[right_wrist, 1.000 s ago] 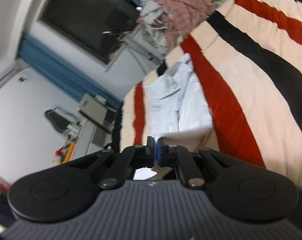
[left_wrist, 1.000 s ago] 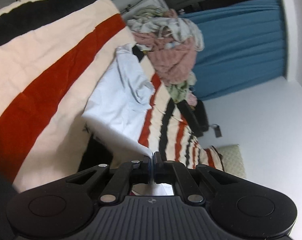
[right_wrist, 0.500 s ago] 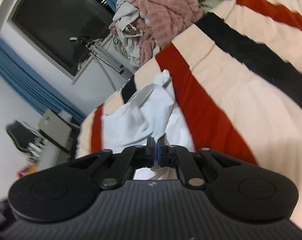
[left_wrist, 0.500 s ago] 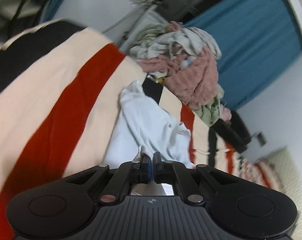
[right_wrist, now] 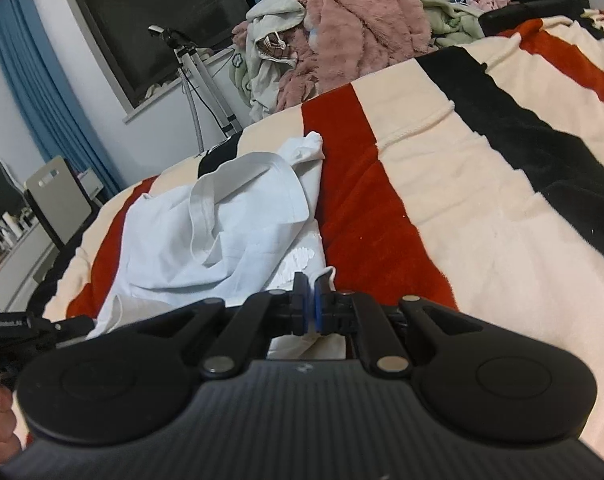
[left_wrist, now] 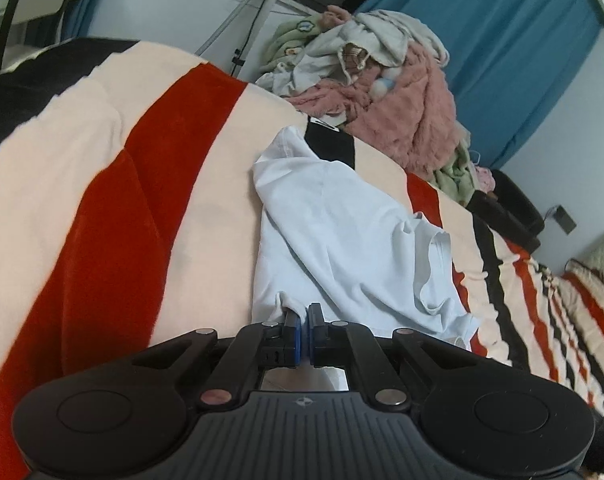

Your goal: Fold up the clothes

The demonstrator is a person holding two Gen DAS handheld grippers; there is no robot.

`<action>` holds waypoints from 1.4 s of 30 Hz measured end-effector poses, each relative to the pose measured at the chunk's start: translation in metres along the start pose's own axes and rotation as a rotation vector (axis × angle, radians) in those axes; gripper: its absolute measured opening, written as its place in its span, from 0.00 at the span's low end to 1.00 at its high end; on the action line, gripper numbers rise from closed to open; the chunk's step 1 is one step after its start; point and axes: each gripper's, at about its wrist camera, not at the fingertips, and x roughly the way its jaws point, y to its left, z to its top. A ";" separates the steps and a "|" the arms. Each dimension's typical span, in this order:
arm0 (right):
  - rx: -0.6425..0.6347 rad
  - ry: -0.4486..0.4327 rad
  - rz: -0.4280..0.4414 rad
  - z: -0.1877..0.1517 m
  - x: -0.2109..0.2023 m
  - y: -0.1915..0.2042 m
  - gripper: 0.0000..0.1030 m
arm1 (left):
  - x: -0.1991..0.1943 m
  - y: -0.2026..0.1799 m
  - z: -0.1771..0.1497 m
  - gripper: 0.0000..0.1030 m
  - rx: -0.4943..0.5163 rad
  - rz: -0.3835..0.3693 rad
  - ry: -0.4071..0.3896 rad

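One pale blue shirt (left_wrist: 341, 240) lies on one striped blanket (left_wrist: 162, 184), lower centre of the frame. One heap of clothes (left_wrist: 381, 92) sits at upper centre. Two grippers: left (left_wrist: 305, 330), right (right_wrist: 309, 300).

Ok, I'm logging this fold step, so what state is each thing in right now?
White shirt: rumpled, partly folded over, lying on the striped blanket.
Left tongs: shut on the shirt's near edge.
Right tongs: shut on the shirt's edge.
Clothes pile: heaped, unfolded.
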 end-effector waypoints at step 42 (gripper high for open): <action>0.618 0.229 0.294 -0.090 -0.122 -0.007 0.91 | -0.112 0.006 -0.117 0.90 -0.386 -0.217 0.277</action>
